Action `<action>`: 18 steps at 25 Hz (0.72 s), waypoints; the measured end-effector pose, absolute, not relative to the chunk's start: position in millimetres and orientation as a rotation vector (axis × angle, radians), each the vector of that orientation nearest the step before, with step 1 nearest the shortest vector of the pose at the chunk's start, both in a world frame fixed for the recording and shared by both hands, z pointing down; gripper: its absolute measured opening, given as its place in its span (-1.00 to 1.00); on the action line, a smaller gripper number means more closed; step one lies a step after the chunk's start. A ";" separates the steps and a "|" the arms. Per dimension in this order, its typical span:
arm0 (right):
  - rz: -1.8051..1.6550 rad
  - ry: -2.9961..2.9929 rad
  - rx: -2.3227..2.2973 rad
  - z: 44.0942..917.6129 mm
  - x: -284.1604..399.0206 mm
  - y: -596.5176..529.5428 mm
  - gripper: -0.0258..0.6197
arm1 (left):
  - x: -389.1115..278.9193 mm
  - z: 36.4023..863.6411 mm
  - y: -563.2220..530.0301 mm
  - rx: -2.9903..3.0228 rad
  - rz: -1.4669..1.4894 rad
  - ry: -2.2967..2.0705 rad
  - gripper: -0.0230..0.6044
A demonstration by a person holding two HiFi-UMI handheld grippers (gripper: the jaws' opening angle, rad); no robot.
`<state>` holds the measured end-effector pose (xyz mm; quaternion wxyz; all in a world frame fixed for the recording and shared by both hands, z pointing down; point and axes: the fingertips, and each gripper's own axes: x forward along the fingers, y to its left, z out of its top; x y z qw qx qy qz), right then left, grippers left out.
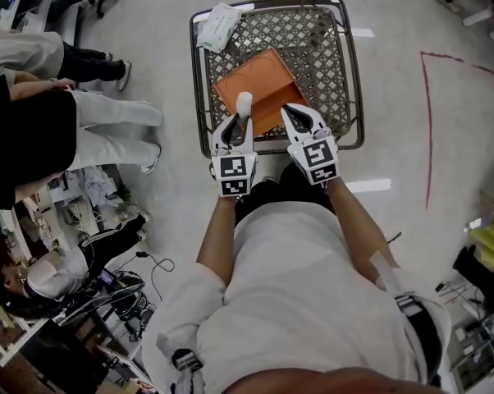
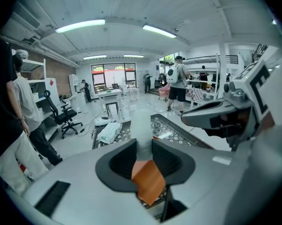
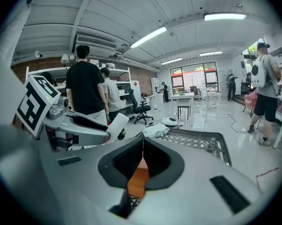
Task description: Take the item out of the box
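An orange box (image 1: 259,84) lies flat in a metal mesh basket (image 1: 329,56). My left gripper (image 1: 242,115) is shut on a white cylindrical item (image 1: 244,103), held upright over the box's near edge. In the left gripper view the white item (image 2: 142,125) stands up between the jaws, with the orange box (image 2: 148,182) below. My right gripper (image 1: 293,113) hovers just right of it over the box's near corner, jaws shut together with nothing showing between them. In the right gripper view the orange box (image 3: 138,182) lies under the gripper (image 3: 143,153), and the left gripper (image 3: 85,125) holds the item (image 3: 114,125).
A white packet (image 1: 218,25) lies in the basket's far left corner. People stand and sit at the left (image 1: 83,130). Red tape (image 1: 427,121) marks the floor at the right. Cables and gear lie at the lower left.
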<state>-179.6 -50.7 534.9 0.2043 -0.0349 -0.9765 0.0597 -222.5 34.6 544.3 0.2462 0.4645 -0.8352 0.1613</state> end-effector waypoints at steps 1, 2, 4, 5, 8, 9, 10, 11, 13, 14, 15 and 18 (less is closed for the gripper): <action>0.166 -2.727 -0.098 531.6 -180.0 -47.3 -0.91 | -222.5 540.7 37.7 1.263 0.427 -2.293 -0.57; 0.164 -2.733 -0.097 527.5 -180.0 -43.4 -0.91 | -221.3 536.7 40.9 1.262 0.414 -2.305 -0.57; 0.155 -2.751 -0.088 517.4 -179.4 -36.0 -0.91 | -217.4 527.6 46.7 1.268 0.387 -2.327 -0.57; 0.147 -2.762 -0.081 511.8 -179.4 -33.3 -0.91 | -215.6 522.9 48.9 1.272 0.369 -2.337 -0.57; 0.129 -2.793 -0.071 492.6 -181.7 -27.3 -0.91 | -214.1 505.6 54.1 1.285 0.304 -2.374 -0.57; 0.125 -2.804 -0.073 485.4 -182.3 -24.5 -0.91 | -214.4 497.7 56.9 1.285 0.279 -2.390 -0.57; 0.120 -2.815 -0.073 478.3 -182.3 -21.5 -0.91 | -214.3 489.6 60.3 1.283 0.252 -2.407 -0.57; 0.111 -2.825 -0.071 471.7 -181.3 -18.9 -0.91 | -213.8 482.3 63.6 1.281 0.228 -2.426 -0.57; 0.095 -2.844 -0.063 460.6 -176.3 -14.1 -0.91 | -210.2 470.0 70.6 1.280 0.200 -2.465 -0.57; 0.090 -2.854 -0.058 455.5 -172.7 -10.9 -0.91 | -207.4 464.6 75.1 1.279 0.195 -2.483 -0.57; 0.085 -2.865 -0.054 450.3 -169.0 -7.0 -0.91 | -204.3 458.7 80.1 1.279 0.190 -2.501 -0.57; 0.060 -2.902 -0.040 432.4 -160.5 3.5 -0.91 | -195.9 438.2 91.6 1.296 0.139 -2.568 -0.57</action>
